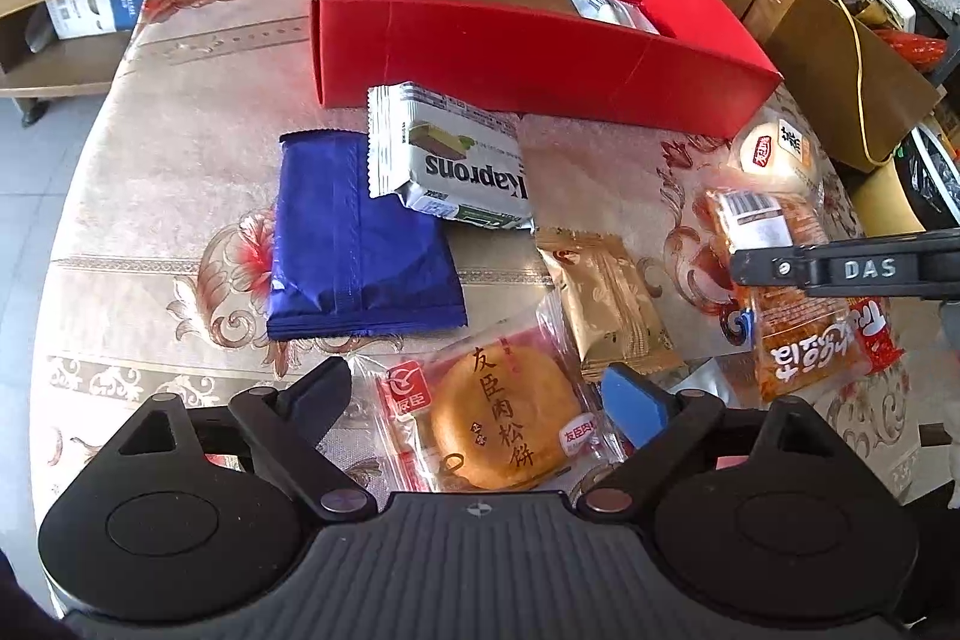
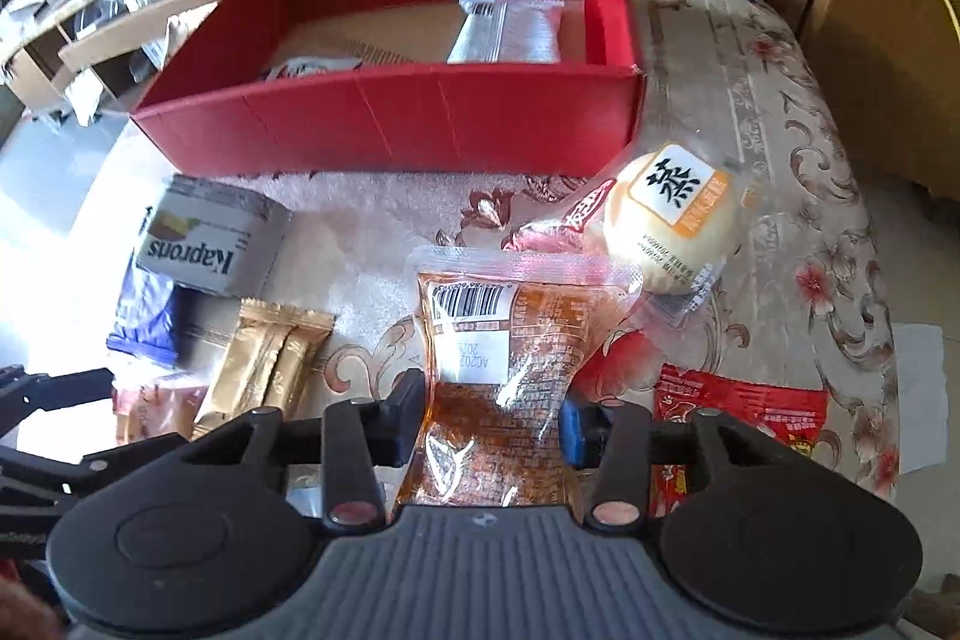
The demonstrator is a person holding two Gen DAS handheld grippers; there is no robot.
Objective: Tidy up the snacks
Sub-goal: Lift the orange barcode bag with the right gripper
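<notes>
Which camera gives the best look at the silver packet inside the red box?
The right wrist view: the silver packet shows nearly whole, lying on the red box floor. In the left wrist view the box's near wall hides most of it, leaving only a strip.

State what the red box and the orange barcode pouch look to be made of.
Red box: likely cardboard, matte; creased panel seams and a brown board floor show. Orange barcode pouch: clear glossy plastic film, probably; it shines, wrinkles, and its contents show through.
</notes>
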